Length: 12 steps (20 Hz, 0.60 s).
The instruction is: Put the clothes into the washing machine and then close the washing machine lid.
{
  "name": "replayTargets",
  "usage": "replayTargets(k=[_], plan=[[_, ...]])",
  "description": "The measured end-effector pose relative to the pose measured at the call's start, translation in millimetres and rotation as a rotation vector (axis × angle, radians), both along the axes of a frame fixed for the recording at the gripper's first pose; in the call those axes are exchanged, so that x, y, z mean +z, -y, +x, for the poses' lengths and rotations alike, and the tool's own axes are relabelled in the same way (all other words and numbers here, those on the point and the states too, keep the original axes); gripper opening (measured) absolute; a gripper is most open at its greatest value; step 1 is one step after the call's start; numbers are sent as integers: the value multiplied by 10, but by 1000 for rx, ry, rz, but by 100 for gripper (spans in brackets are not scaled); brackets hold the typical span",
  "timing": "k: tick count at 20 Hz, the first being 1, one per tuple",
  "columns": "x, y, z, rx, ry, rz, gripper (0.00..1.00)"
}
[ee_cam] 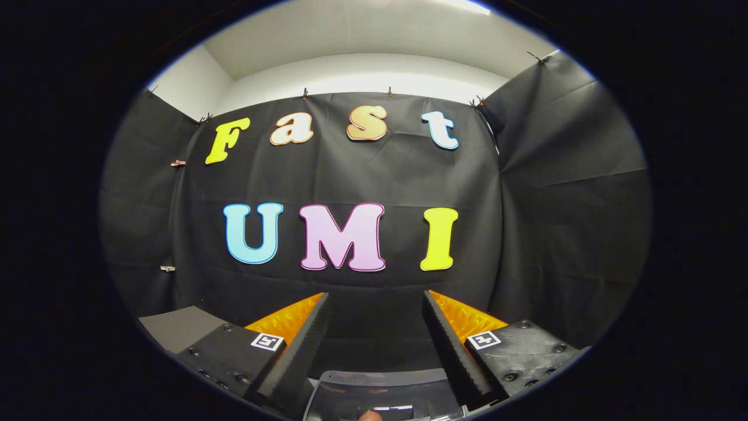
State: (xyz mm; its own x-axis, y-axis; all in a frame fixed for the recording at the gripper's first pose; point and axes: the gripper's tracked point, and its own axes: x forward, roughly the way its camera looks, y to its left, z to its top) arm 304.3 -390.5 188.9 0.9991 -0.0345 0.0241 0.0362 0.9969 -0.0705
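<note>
Ridged wedge-shaped jaws of gripper [377,304] spread apart, facing creased cloth wall [350,175]

- Your washing machine [380,389] shows as a grey, glossy curved panel with pale reflections, sitting low between the bases of your gripper's [376,294] fingers.
- You cannot tell whether that panel is the lid, or whether it stands open or closed.
- Your gripper's fingers are spread wide above it, gripping nothing.
</note>
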Motion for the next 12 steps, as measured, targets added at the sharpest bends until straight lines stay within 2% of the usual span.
replayTargets(k=[12], plan=[[79,-23,-79,0,7,-4,98]])
